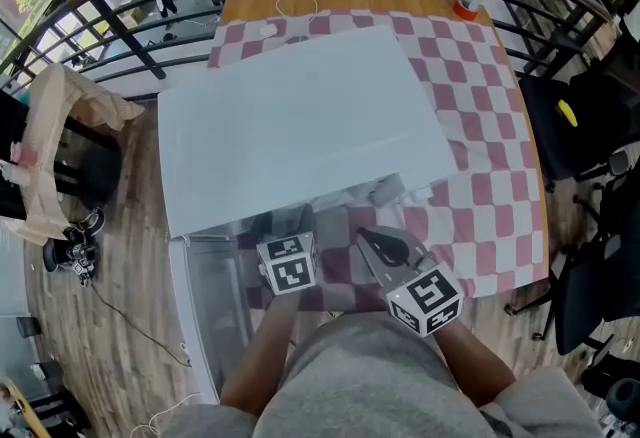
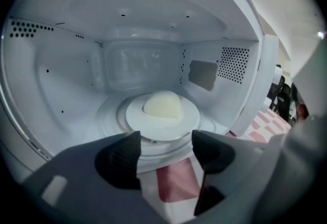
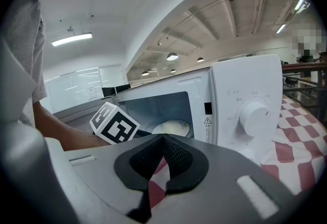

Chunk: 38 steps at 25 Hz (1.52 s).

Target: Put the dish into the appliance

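A white plate [image 2: 153, 121] with a pale yellow lump of food [image 2: 163, 104] sits on the turntable inside the open white microwave [image 2: 61, 80]. My left gripper [image 2: 166, 149] is just outside the opening, with its jaws apart and nothing between them; the plate lies a little beyond its fingertips. From the head view the left gripper [image 1: 290, 231] reaches under the microwave's top [image 1: 300, 116]. My right gripper [image 3: 163, 154] is shut and empty, held back in front of the microwave [image 3: 245, 110]. The plate [image 3: 171, 127] shows through the opening.
The microwave's door [image 1: 215, 311] swings open to the left over the table's front edge. A control knob [image 3: 254, 115] is on the right panel. The red-and-white checked cloth [image 1: 480, 196] covers the table, and a cup [image 1: 467, 1] stands at the far corner. Railings and chairs surround the table.
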Tool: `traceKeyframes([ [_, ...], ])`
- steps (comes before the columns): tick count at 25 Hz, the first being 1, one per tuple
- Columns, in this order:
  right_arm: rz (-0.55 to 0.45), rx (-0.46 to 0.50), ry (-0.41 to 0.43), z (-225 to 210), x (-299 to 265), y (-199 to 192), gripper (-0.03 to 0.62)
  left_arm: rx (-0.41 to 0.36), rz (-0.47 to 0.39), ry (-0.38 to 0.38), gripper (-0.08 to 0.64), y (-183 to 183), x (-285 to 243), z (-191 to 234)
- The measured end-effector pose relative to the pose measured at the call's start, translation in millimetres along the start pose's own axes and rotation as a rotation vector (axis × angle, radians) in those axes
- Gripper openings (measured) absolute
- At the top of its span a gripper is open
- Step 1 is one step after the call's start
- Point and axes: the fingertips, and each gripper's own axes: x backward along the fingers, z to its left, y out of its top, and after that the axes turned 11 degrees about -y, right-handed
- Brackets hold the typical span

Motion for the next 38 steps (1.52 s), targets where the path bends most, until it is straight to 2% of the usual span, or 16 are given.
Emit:
traceKeyframes([
  [1, -0.001, 0.000, 0.000, 0, 0, 0, -0.005, 0.007, -0.007, -0.005, 0.280, 1, 0, 0],
  [3, -0.003, -0.002, -0.002, -1, 0, 0, -0.005, 0.007, -0.020, -0.012, 0.237, 3, 0, 1],
  [8, 0.003, 0.001, -0.010, -4, 4, -3, -0.005, 0.021, -0.023, 0.021, 0.220, 7, -5, 12],
  [10, 0.000, 0.005, -0.012, -3, 6, -2, -0.005, 0.029, -0.009, 0.050, 0.121, 7, -5, 19],
  [13, -0.013, 0.015, -0.021, -3, 10, 0, -0.005, 0.013, -0.017, 0.081, 0.016, 7, 4, 24],
  [17, -0.029, 0.046, -0.037, -8, 20, 2, -0.004, -0.017, -0.088, 0.110, 0.012, 1, 31, 21],
  [25, -0.061, 0.112, -0.086, -14, 59, 4, -0.005, 0.017, -0.229, 0.059, 0.011, -7, 100, -11],
  [30, -0.085, 0.131, -0.126, -15, 92, 5, -0.005, -0.041, -0.240, 0.039, 0.012, -19, 132, -39],
  [38, -0.078, 0.121, -0.149, -16, 125, -10, -0.005, -0.033, -0.293, -0.023, 0.012, -29, 182, -67],
])
